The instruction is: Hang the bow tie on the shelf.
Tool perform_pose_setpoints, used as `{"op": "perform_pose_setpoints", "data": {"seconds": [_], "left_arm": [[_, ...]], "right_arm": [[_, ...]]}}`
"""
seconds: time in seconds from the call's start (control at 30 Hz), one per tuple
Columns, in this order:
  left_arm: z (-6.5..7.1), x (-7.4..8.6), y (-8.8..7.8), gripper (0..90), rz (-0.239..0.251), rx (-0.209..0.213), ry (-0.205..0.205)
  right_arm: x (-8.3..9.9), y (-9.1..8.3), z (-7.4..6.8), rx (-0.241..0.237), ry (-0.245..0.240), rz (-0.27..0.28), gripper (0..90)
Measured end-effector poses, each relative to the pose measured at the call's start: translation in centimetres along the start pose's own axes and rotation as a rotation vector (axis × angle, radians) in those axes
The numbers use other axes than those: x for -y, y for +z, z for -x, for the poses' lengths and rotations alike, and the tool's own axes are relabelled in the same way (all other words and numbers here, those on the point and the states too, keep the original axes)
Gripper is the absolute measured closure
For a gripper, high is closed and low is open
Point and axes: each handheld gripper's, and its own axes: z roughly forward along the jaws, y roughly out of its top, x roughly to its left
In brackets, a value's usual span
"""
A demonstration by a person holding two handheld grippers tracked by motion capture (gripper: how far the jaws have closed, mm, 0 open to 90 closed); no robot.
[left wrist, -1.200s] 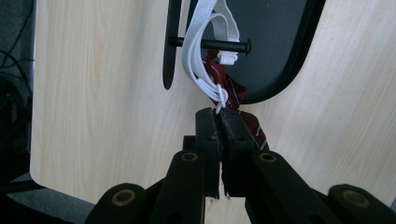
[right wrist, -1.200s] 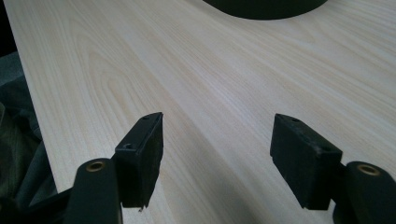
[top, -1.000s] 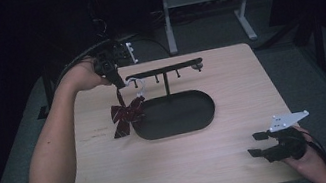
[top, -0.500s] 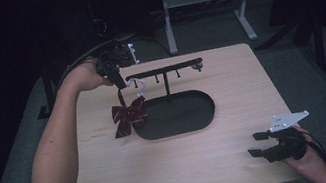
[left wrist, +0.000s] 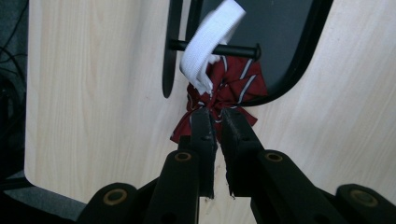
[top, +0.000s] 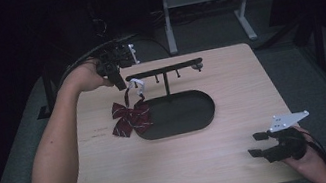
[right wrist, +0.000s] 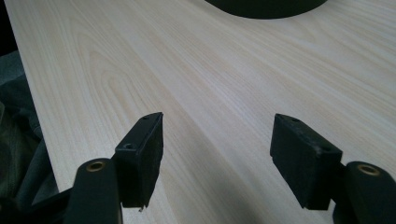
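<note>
With our left gripper (left wrist: 215,122) just easing its narrow jaws apart, empty, above the striped bow tie (top: 130,118) whose white strap (left wrist: 208,44) hangs on the stand's far-left peg (left wrist: 219,49), we risk snagging it off; our right gripper (right wrist: 217,154) rests released.

The black stand (top: 163,71) and its oval base (top: 180,114) block the table (top: 175,170) middle; the near half lies open.

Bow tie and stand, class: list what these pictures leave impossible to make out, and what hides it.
- Left gripper view: whether the left gripper nips the bow tie fabric; its jaws, just opening, cover the knot.
- High view: how the white strap sits on the stand's peg; too small.
- Right gripper view: the stand's oval base; cut off by the top edge.
</note>
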Motion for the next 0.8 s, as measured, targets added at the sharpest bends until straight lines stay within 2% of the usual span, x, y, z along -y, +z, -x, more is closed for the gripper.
{"op": "perform_pose_setpoints", "data": {"seconds": [0.4,0.57,0.8], "left_arm": [[1.3,0.7,0.3,81.6,0.002,0.031,0.023],[1.7,0.9,0.4,80.7,-0.006,0.029,0.027],[2.5,1.3,0.1,80.3,0.017,0.025,0.036]], "right_arm": [[-0.1,0.1,-0.1,-0.005,0.002,-0.005,34.2],[-0.1,0.1,0.0,-0.003,-0.001,-0.002,34.2],[0.0,0.2,0.1,-0.001,0.008,-0.006,34.2]]}}
